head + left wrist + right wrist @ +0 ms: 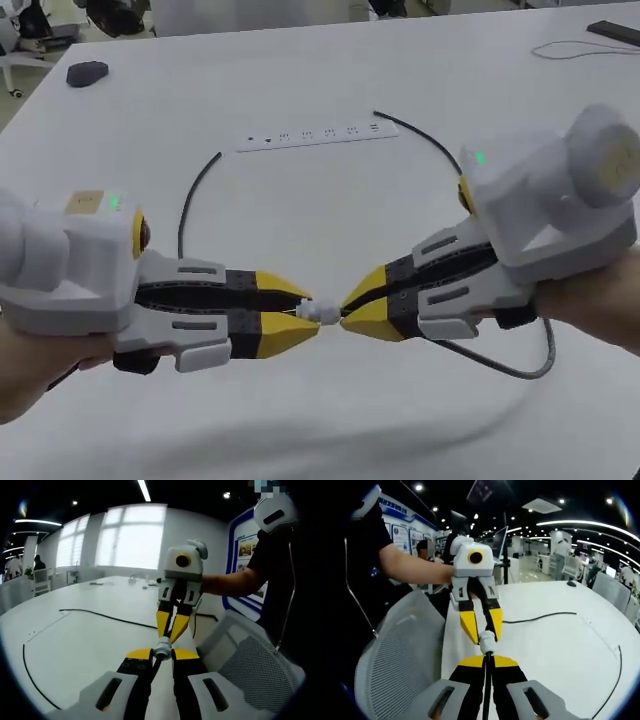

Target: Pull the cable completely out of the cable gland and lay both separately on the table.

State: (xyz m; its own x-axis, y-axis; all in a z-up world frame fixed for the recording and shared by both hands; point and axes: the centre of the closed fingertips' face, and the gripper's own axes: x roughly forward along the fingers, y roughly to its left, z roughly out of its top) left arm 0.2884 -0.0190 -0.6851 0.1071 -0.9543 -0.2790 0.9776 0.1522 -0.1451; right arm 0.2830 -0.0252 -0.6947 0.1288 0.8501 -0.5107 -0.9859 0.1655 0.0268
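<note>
A small white cable gland (322, 312) hangs above the table between the two gripper tips. My left gripper (308, 313) comes in from the left and is shut on the gland (162, 647). Facing it tip to tip, my right gripper (347, 310) is shut on the black cable (487, 680), which runs back between its jaws right behind the gland (487, 641). The cable (530, 368) loops out below the right gripper. In the left gripper view the right gripper (170, 630) points down at the gland. In the right gripper view the left gripper (482, 632) does the same.
A white power strip (315, 135) lies mid-table, with black cable arcs (188, 205) on the white table (330, 220) on either side of it. A dark object (87, 72) sits far left. A thin white lead (575, 47) lies far right. A mesh chair (250, 665) stands beside the table.
</note>
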